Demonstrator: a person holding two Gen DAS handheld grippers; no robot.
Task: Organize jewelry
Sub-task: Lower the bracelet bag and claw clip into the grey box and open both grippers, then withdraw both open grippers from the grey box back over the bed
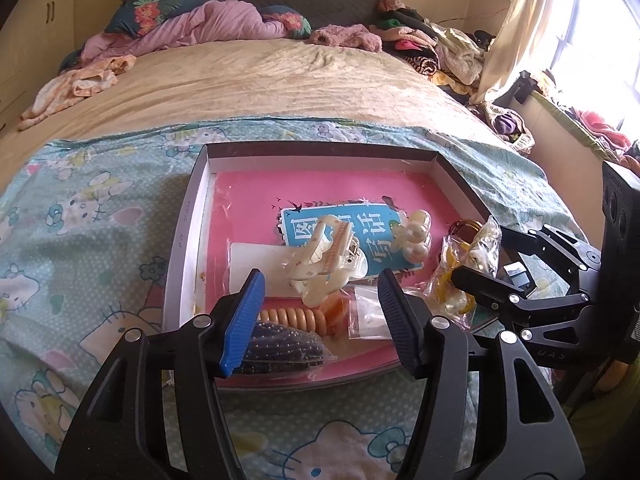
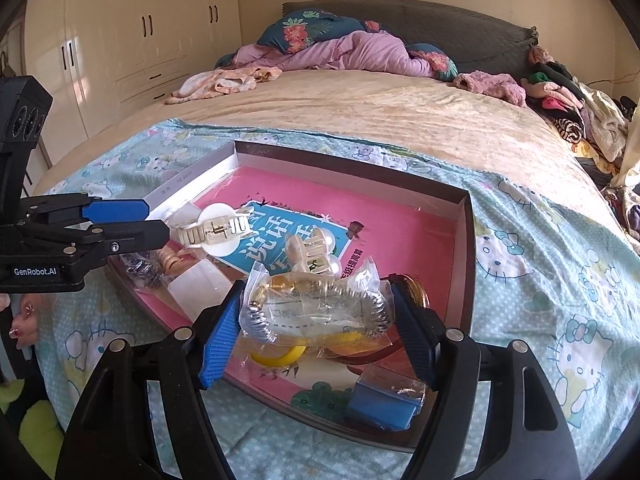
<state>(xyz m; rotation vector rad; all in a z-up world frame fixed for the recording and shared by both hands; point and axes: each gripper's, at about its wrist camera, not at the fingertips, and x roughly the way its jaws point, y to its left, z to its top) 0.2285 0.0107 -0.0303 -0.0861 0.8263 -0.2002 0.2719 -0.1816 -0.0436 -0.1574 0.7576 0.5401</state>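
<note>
Tray (image 1: 188,216) on bed, on a cartoon-cat sheet (image 1: 80,216), pink liner inside with a blue card (image 1: 344,236) printed on it. Jewelry all in the tray. Left claw (image 1: 320,316) jaws apart, nothing pressed between the pads; cream hair clip (image 1: 320,256) lies just ahead of the tips, on a white card. In the right wrist view that clip (image 2: 212,232) sits right at the left claw (image 2: 154,222) tips; contact cannot be told. Below the left claw's gap: tan bead bracelet (image 1: 296,315), dark bead bag (image 1: 280,350), small clear pouch (image 1: 370,318). Pearl clip (image 1: 414,236) further in, on the blue card.

Right claw (image 2: 316,336) wide, blue pads either side of a clear plastic bag (image 2: 316,300) with a silver coil bracelet and gold pieces; bag fills the gap, edges at both pads, so it looks gripped. Yellow ring (image 2: 280,354) under the bag, brown bangle (image 2: 416,288) at its right edge. Blue box (image 2: 384,404) and green flower piece (image 2: 324,400) crowd the near corner of the tray by the right claw. Painted fingernails (image 2: 28,312) at the left edge.

Pillows, pink quilt (image 1: 224,24) and clothes pile (image 1: 432,48) at the bed's head, well apart from the tray. Wardrobe (image 2: 132,40) behind.
</note>
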